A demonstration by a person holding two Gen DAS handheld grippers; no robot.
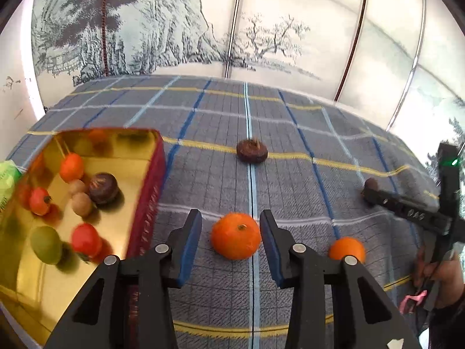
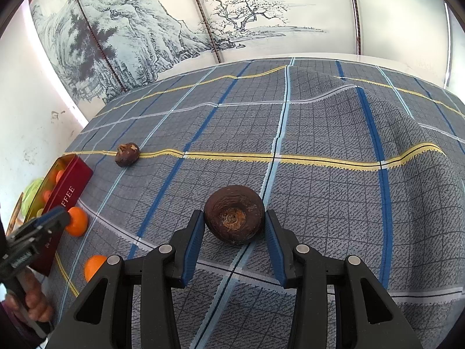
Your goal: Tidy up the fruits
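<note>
Bkgd: grey plaid cloth w/ blue, pale-blue & yellow stripes, rumpled into ridges at right. Behind: wall panels w/ ink landscape (mountain, bare tree), split by thin dark strips. Left edge: green object, partly hidden, unidentifiable.

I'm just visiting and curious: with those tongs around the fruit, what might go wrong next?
The left tongs straddle an orange without clearly pressing it, so it could roll off when lifted. The right tongs hold a round brown fruit only at its sides; it might slip out. The wrinkled cloth could let loose fruit roll away.
</note>
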